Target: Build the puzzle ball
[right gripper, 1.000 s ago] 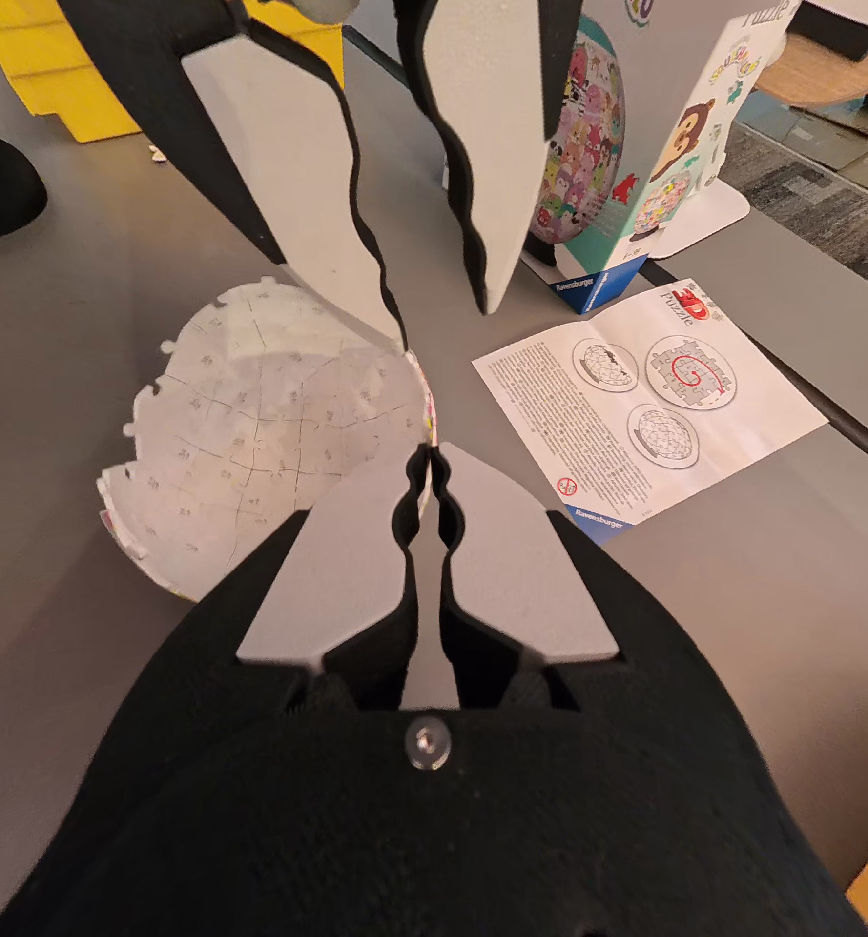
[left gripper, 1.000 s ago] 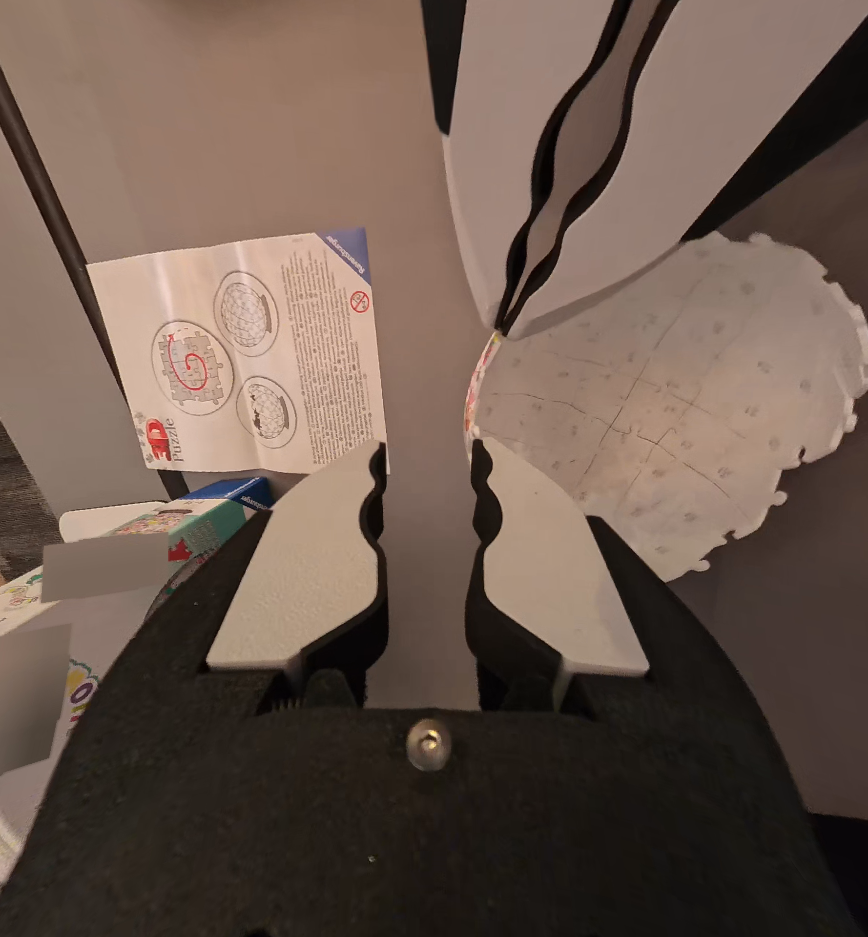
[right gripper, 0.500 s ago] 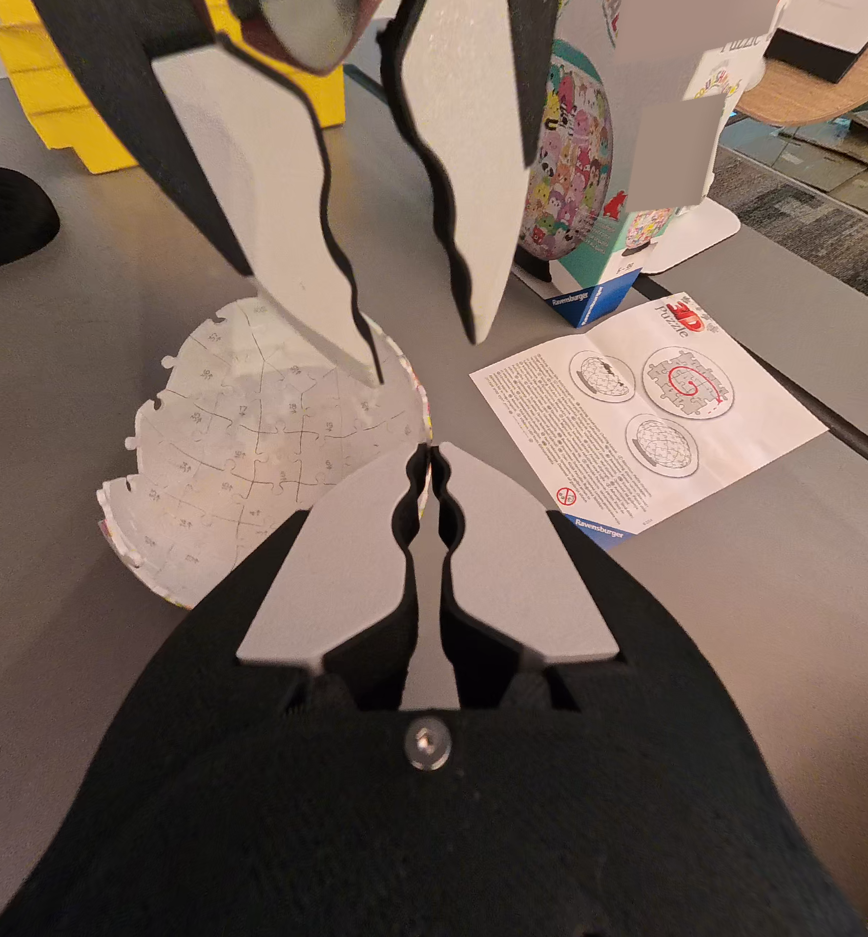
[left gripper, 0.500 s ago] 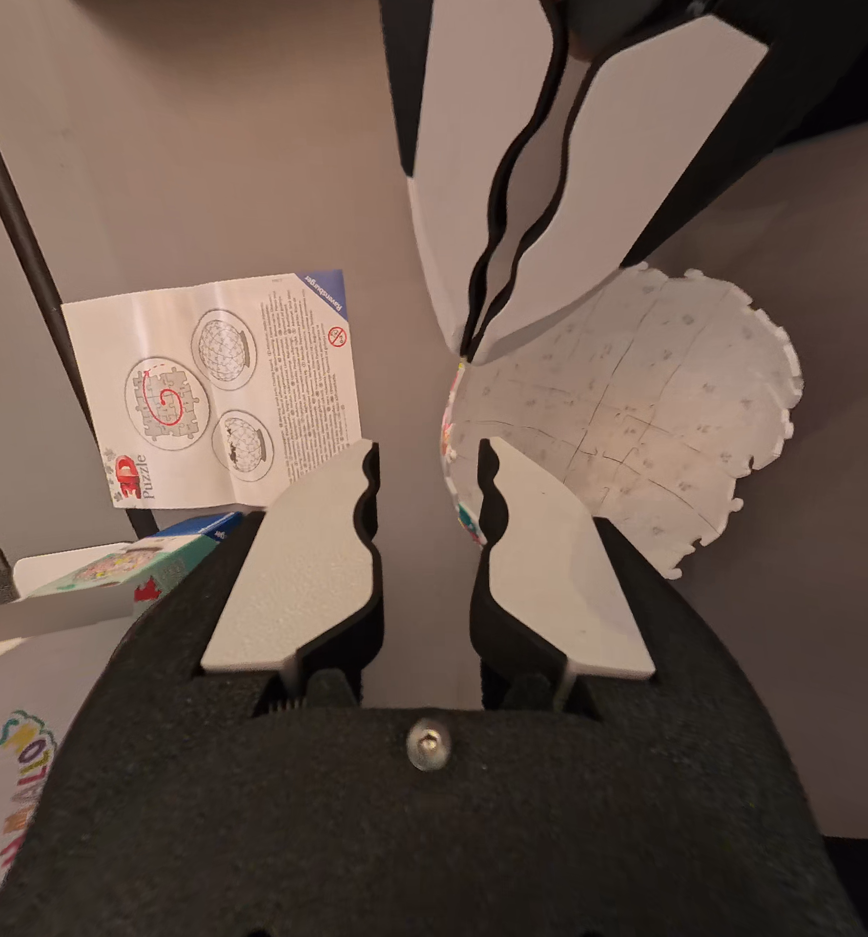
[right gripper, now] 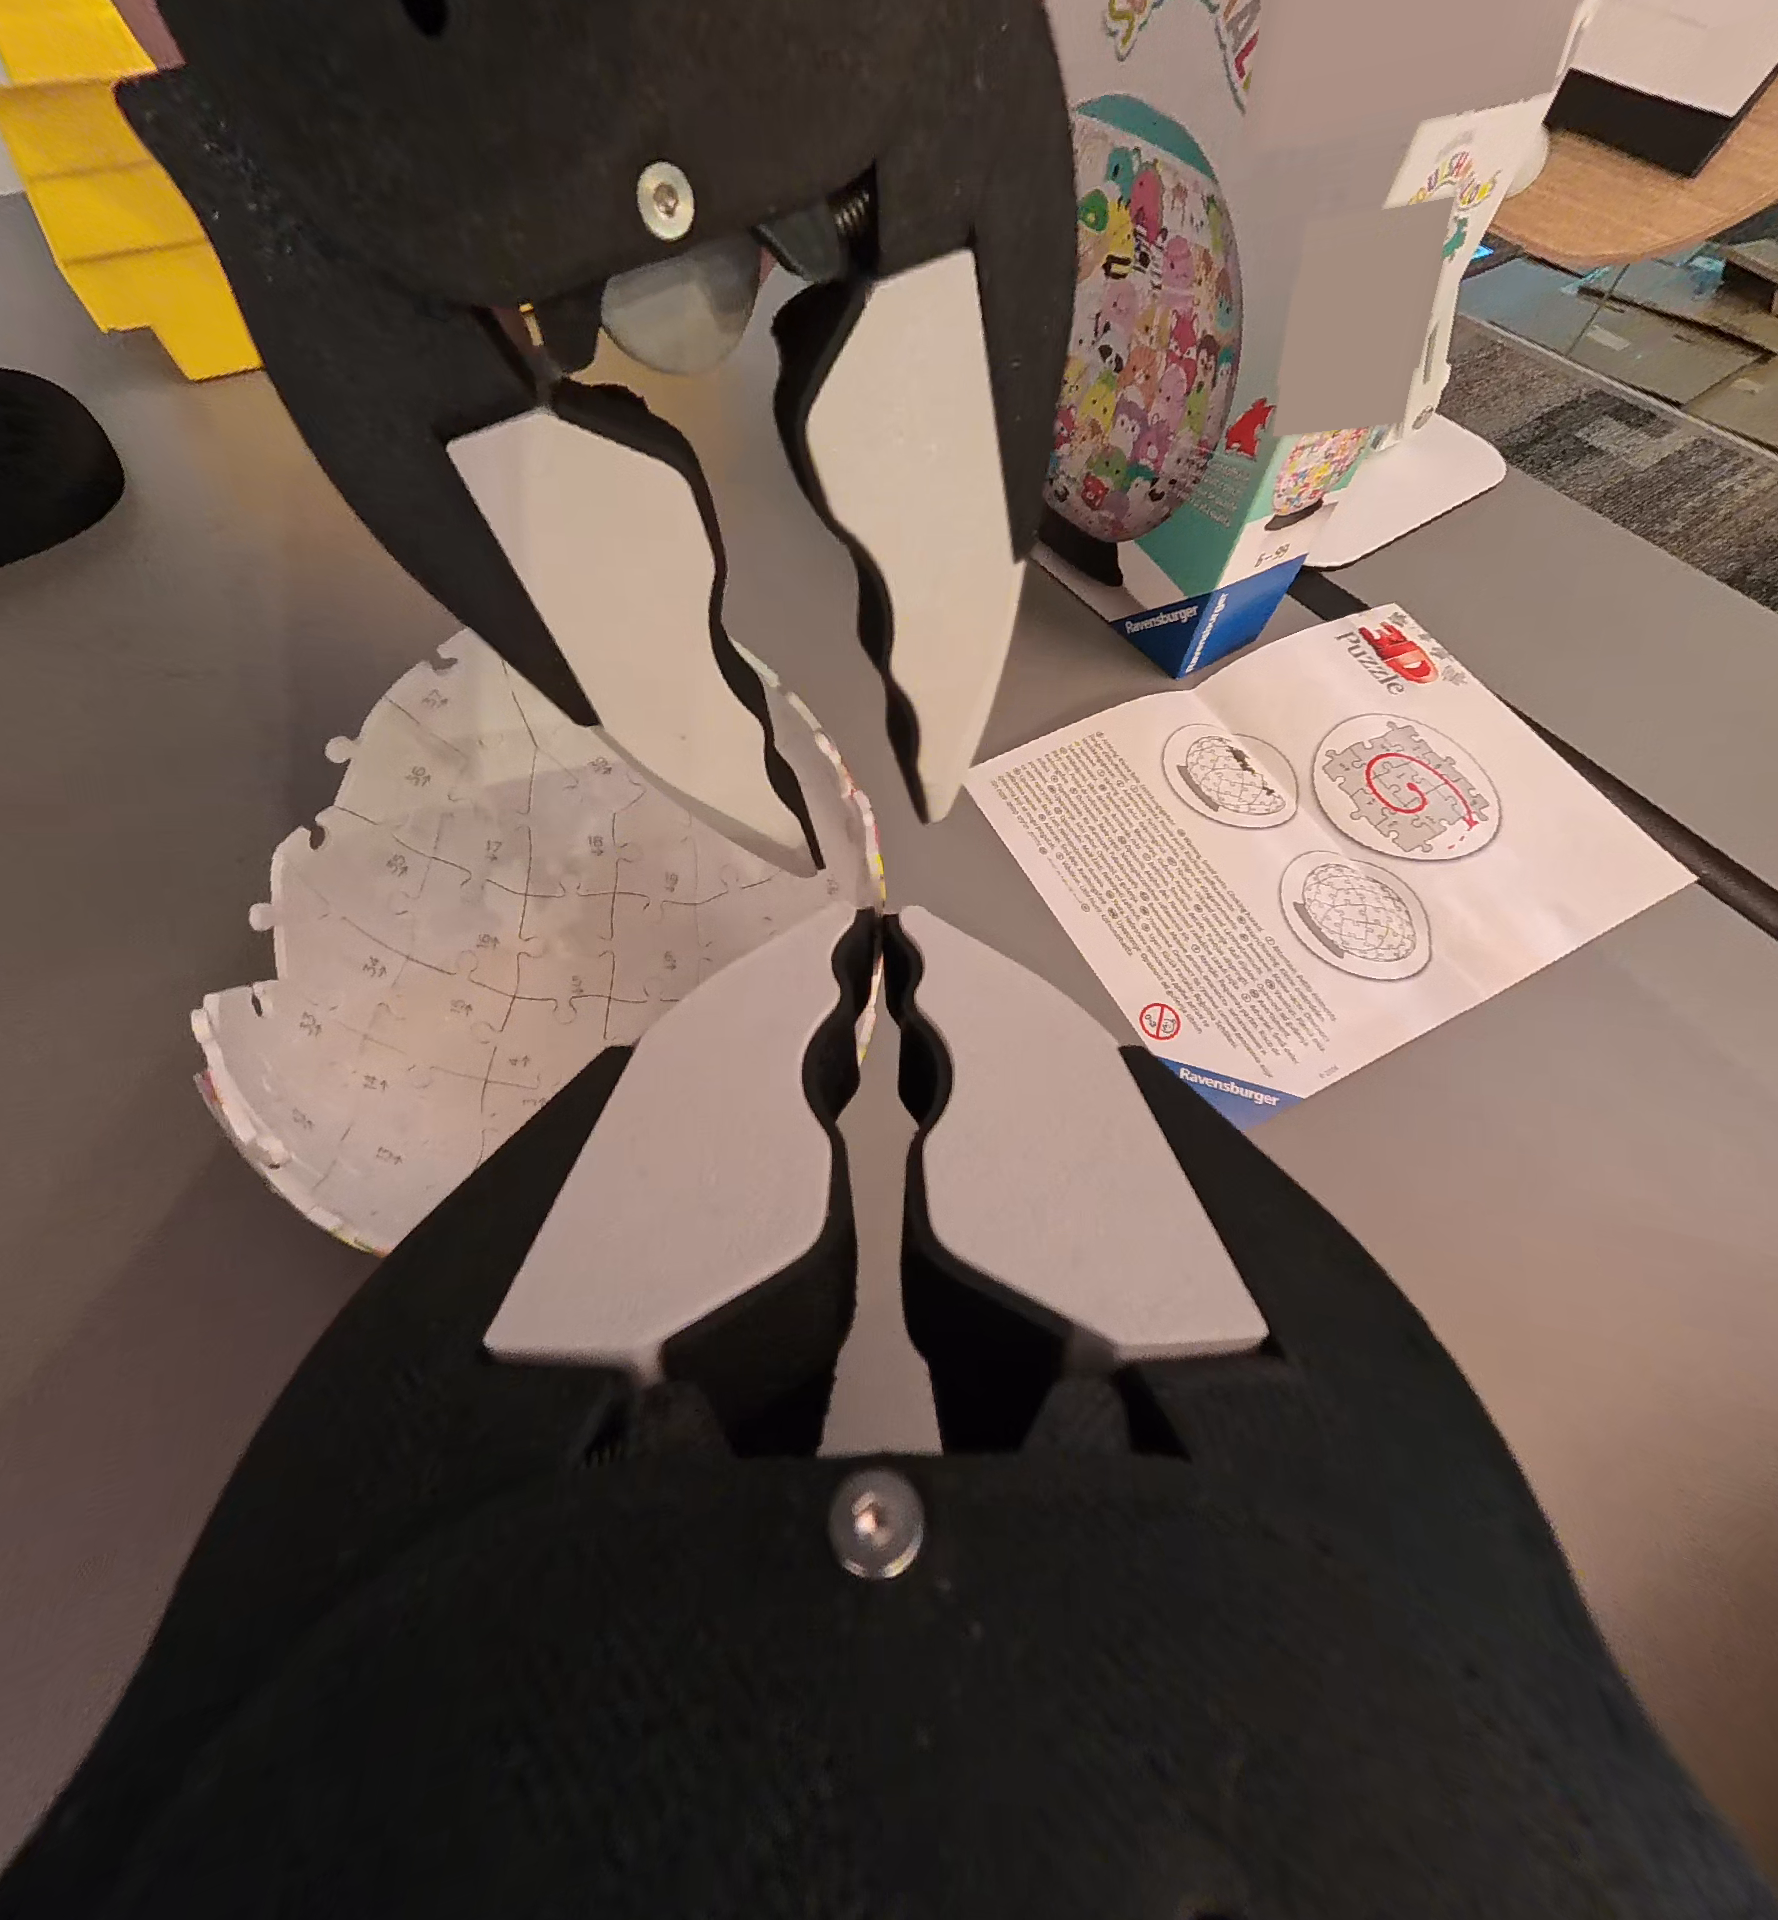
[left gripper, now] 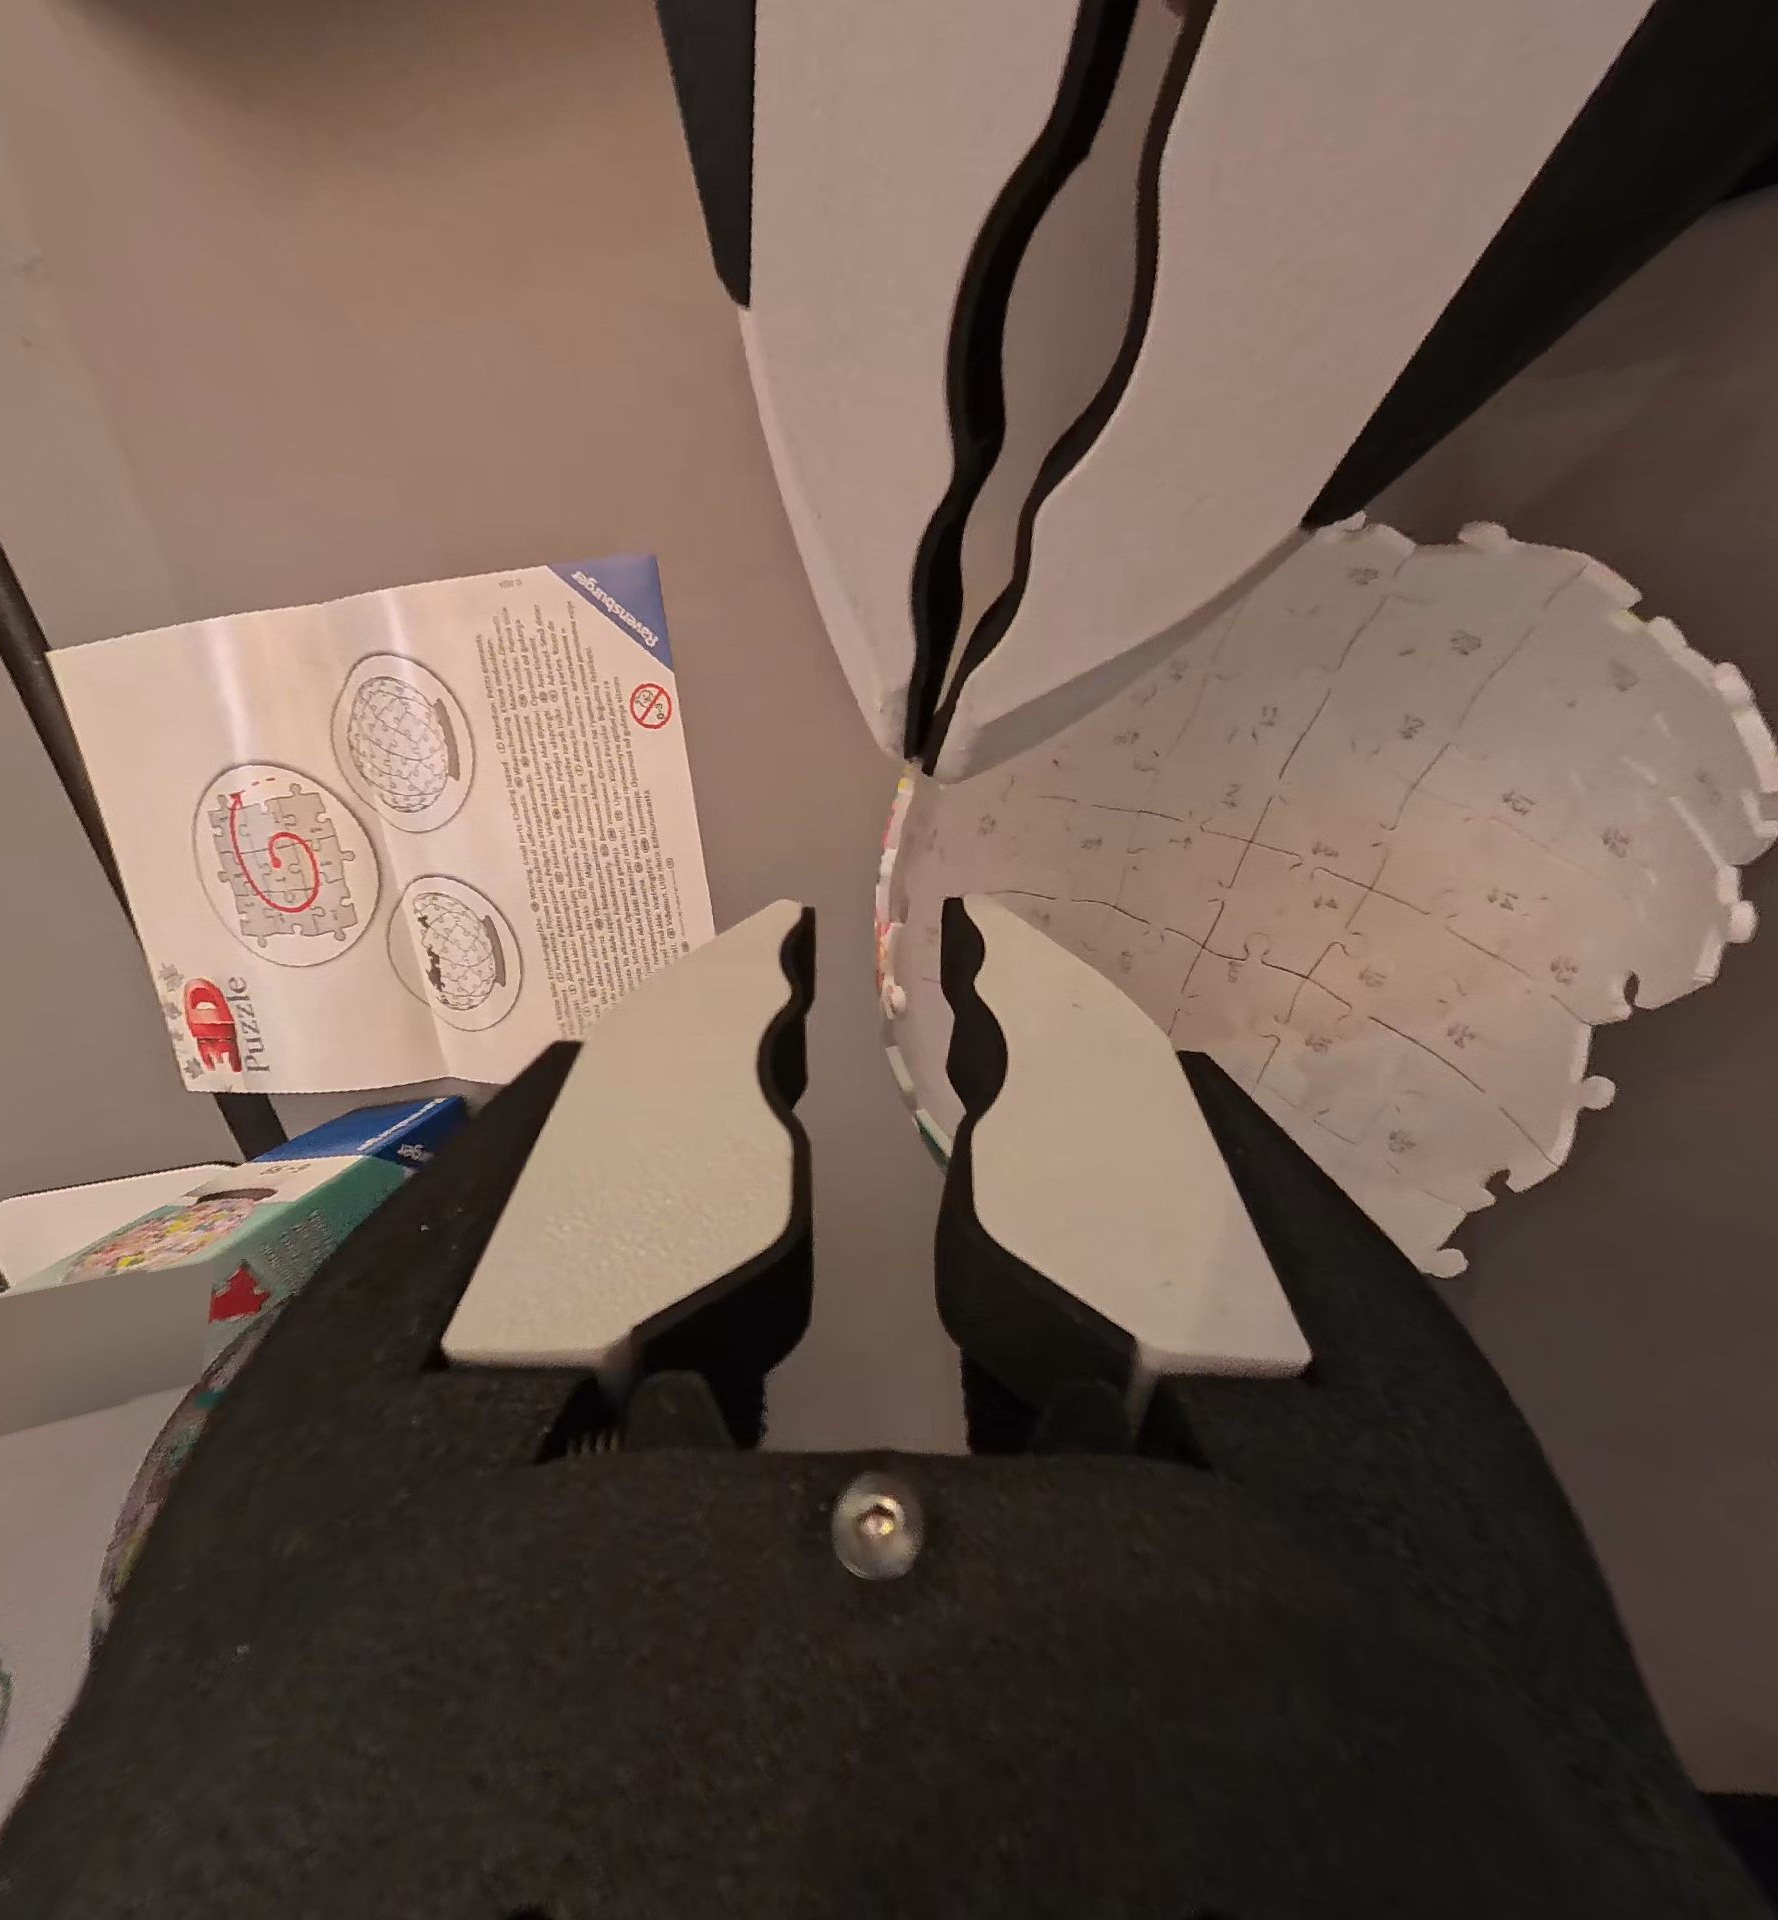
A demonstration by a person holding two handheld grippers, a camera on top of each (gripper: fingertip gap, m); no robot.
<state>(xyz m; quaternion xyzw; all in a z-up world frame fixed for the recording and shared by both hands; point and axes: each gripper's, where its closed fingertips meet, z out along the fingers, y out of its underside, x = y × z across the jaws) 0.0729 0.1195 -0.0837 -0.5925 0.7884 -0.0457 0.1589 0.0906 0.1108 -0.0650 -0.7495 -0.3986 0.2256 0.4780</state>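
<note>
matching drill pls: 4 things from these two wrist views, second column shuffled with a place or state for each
1. left gripper
2. right gripper
3. leaflet
4. puzzle box

A. standing upright at the table's far side
B. open, straddling the half-ball's rim
C. lying flat beside the half-ball
D. shut on the half-ball's rim

Pairs: 1-B, 2-D, 3-C, 4-A

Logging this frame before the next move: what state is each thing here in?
Right gripper: shut on the shell's rim.
Left gripper: open, straddling the rim.
White half-built puzzle ball shell: partly assembled, jagged edge, hollow side showing.
Folded paper instruction sheet: unfolded, flat.
Teal cardboard puzzle box: upright.
</note>
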